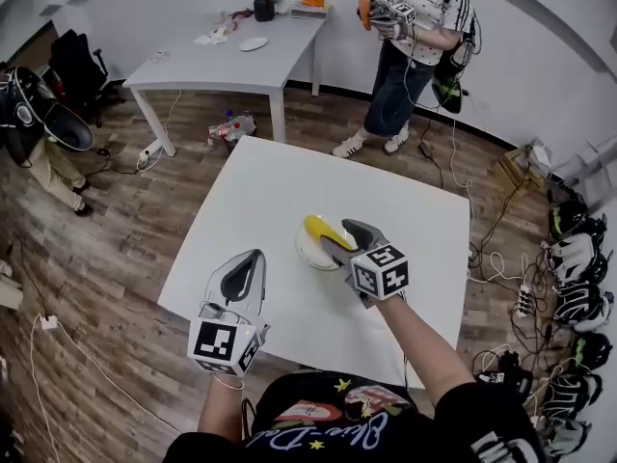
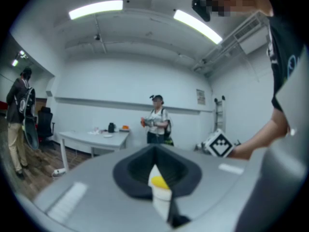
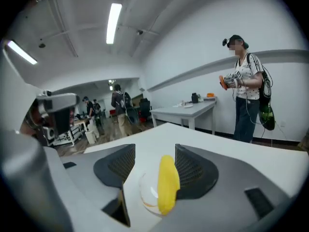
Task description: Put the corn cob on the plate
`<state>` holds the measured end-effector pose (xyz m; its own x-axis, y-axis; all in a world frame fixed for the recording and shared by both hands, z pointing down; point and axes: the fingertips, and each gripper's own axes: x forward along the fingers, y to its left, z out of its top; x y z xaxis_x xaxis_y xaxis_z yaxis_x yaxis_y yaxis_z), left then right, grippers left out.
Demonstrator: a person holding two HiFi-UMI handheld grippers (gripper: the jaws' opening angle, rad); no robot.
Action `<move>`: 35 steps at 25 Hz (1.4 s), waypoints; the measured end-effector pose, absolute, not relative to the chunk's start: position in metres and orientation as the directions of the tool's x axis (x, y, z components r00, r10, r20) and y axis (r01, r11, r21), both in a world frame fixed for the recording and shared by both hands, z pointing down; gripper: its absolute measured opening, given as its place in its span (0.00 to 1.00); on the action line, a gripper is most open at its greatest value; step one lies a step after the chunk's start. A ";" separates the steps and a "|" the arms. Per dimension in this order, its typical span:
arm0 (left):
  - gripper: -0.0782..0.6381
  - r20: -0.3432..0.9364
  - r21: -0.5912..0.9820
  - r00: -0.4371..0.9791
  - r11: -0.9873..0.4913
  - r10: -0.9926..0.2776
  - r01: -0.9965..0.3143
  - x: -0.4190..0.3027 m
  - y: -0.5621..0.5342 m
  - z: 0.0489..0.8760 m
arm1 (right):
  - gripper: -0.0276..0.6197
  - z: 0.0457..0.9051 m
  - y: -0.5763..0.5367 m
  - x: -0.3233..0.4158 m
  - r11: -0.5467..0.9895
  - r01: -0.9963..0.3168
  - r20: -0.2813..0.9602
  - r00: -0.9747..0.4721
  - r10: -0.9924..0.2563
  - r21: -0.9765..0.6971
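Observation:
The yellow corn cob (image 1: 324, 228) (image 3: 167, 182) lies across a small white plate (image 1: 305, 255) (image 3: 146, 197) on the white table (image 1: 260, 201). My right gripper (image 1: 339, 239) (image 3: 155, 167) is open around the cob. The cob rests against the right-hand pad (image 3: 194, 170), and a wide gap separates it from the other pad. My left gripper (image 1: 253, 258) (image 2: 155, 162) hovers near the table's front left, shut and empty. Through the slit between its jaws, the left gripper view shows a sliver of the cob (image 2: 159, 181) and plate (image 2: 162, 195).
A person (image 1: 416, 37) holding grippers stands beyond the table, next to a grey table (image 1: 231, 61) with small items. Another person (image 1: 34, 123) is at the left. Cables and gear (image 1: 574, 268) lie on the floor at the right.

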<state>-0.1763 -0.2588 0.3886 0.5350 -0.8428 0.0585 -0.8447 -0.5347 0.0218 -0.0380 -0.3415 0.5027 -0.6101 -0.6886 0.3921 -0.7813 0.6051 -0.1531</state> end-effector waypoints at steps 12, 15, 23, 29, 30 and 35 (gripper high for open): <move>0.09 0.046 0.021 0.571 -0.571 -0.820 -0.821 -0.148 -0.225 0.384 | 0.07 0.407 -0.244 -0.007 0.582 -0.786 0.116 -0.611 -0.783 -0.211; 0.09 0.056 0.018 0.564 -0.564 -0.824 -0.826 -0.146 -0.218 0.386 | 0.07 0.405 -0.240 -0.001 0.584 -0.785 0.124 -0.613 -0.780 -0.205; 0.09 0.043 0.009 0.526 -0.527 -0.849 -0.850 -0.162 -0.208 0.380 | 0.07 0.405 -0.240 -0.002 0.564 -0.810 0.134 -0.584 -0.800 -0.164; 0.09 0.027 0.012 0.521 -0.521 -0.853 -0.853 -0.158 -0.202 0.375 | 0.07 0.392 -0.234 -0.008 0.581 -0.799 0.086 -0.597 -0.798 -0.158; 0.09 0.001 0.013 0.498 -0.498 -0.867 -0.867 -0.162 -0.201 0.370 | 0.07 0.390 -0.234 -0.009 0.581 -0.799 0.081 -0.597 -0.798 -0.156; 0.09 -0.051 -0.028 0.485 -0.484 -0.873 -0.875 -0.165 -0.201 0.352 | 0.07 0.390 -0.244 -0.009 0.581 -0.800 0.081 -0.596 -0.799 -0.153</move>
<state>-0.1645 -0.2014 0.3519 0.4848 -0.8731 -0.0512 -0.8746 -0.4840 -0.0284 -0.0094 -0.2440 0.3896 -0.5956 -0.7991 0.0813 -0.7998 0.5806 -0.1528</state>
